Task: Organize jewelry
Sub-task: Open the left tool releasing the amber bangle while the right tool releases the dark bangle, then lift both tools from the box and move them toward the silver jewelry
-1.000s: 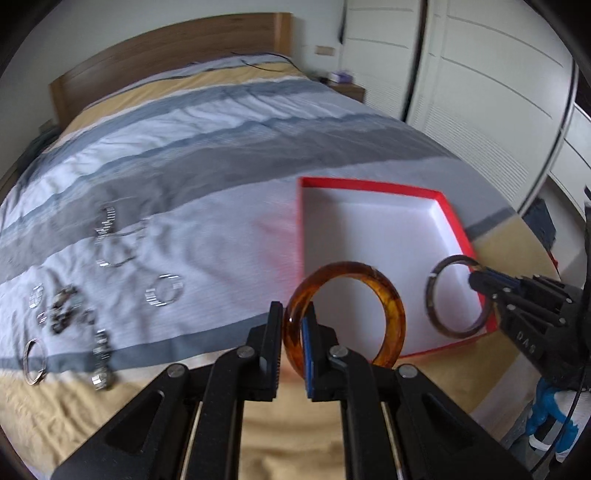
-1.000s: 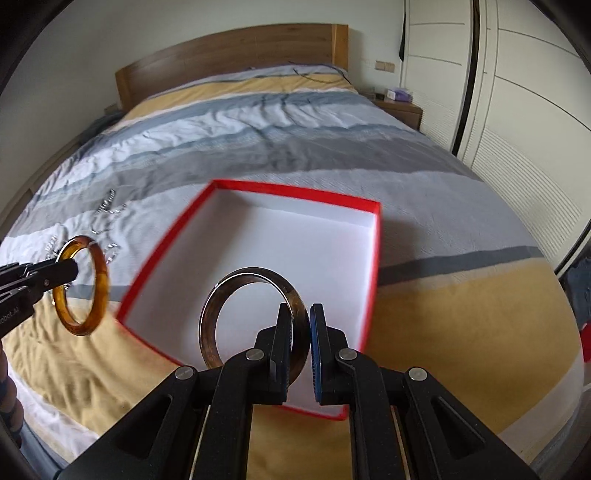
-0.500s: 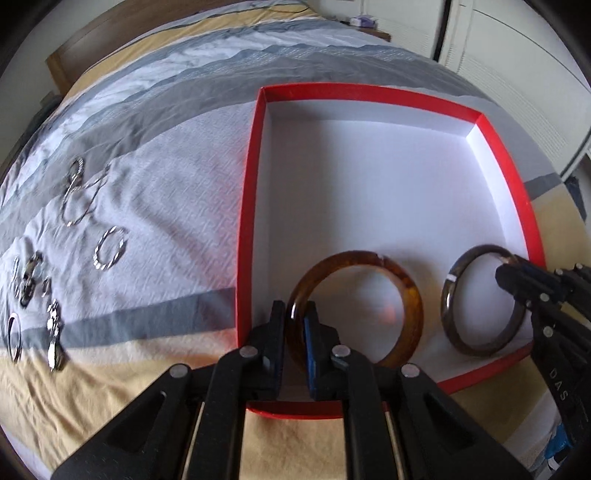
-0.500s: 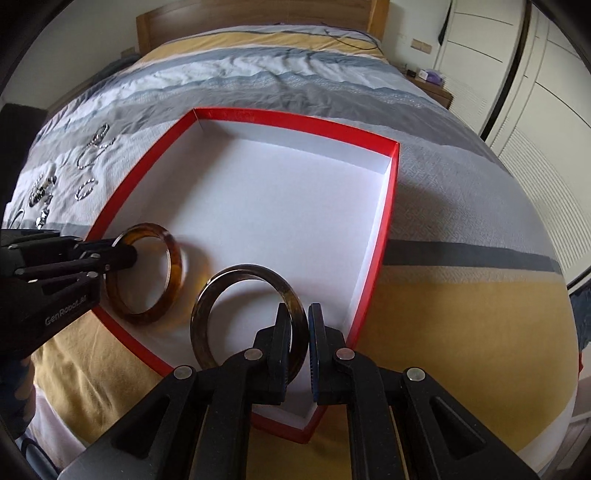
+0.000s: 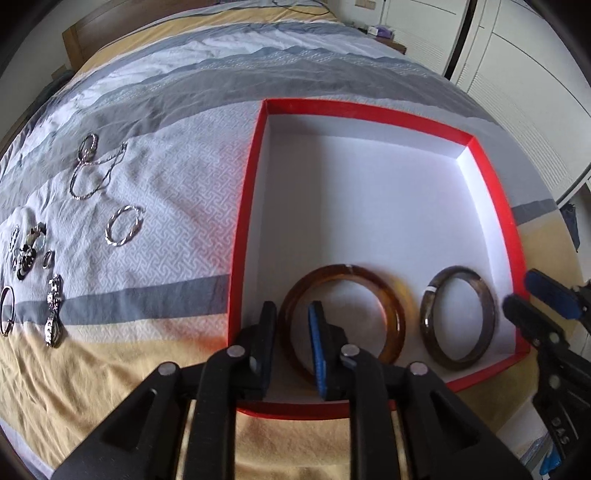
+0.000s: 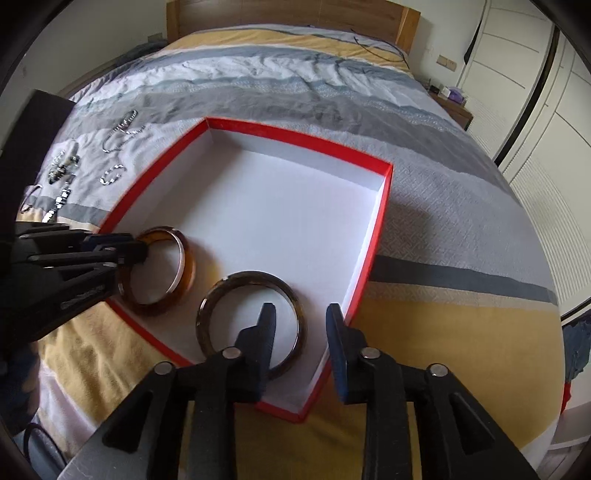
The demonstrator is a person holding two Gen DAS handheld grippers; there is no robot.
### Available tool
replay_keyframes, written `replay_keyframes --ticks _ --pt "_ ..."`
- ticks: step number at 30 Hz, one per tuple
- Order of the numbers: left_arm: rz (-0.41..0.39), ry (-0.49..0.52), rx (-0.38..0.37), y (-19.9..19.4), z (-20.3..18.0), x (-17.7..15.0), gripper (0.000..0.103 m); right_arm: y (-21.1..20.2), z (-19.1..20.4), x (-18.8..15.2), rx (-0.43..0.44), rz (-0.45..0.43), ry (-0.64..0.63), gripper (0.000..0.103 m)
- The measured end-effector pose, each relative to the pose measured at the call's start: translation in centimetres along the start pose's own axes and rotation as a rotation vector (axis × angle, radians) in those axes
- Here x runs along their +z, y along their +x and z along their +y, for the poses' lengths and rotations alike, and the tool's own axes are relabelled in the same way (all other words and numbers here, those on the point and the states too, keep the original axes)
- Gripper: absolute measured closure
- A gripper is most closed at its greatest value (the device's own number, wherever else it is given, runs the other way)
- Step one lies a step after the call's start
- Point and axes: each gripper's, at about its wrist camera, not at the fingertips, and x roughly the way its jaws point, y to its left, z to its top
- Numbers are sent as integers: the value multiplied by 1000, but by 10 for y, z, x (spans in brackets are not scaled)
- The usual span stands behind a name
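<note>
A red box (image 5: 247, 206) with a white inside lies on the bed; it also shows in the right wrist view (image 6: 380, 221). An amber bangle (image 5: 388, 295) (image 6: 186, 258) and a dark grey-brown bangle (image 5: 484, 295) (image 6: 251, 277) lie flat in its near end. My left gripper (image 5: 293, 325) is open, its fingers astride the amber bangle's near rim. My right gripper (image 6: 301, 325) is open, its fingers astride the dark bangle's near rim. Several silver bracelets, chains and rings (image 5: 122, 225) lie on the bedspread left of the box.
The striped grey, white and yellow bedspread (image 5: 184, 92) runs back to a wooden headboard (image 6: 288, 14). White wardrobe doors (image 5: 517, 74) stand to the right, with a bedside table (image 6: 452, 105) at the back. The bed's near edge is below the grippers.
Both grippers lowered their bangles into the box, then opened. The bangles now lie flat on the box floor, released.
</note>
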Motion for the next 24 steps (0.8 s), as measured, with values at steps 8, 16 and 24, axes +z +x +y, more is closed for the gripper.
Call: replay_keyframes --ticks 8,16,24 --pt "-154 -4 -110 -78 8 -2 80 -78 -11 -22 -53 -57 74 71" --pt "-260 4 -32 -178 72 -27 80 -174 15 -30 -44 -199 88 68" --pt "-289 -134 145 -220 217 -73 69 -219 87 -6 74 -314 62 66"
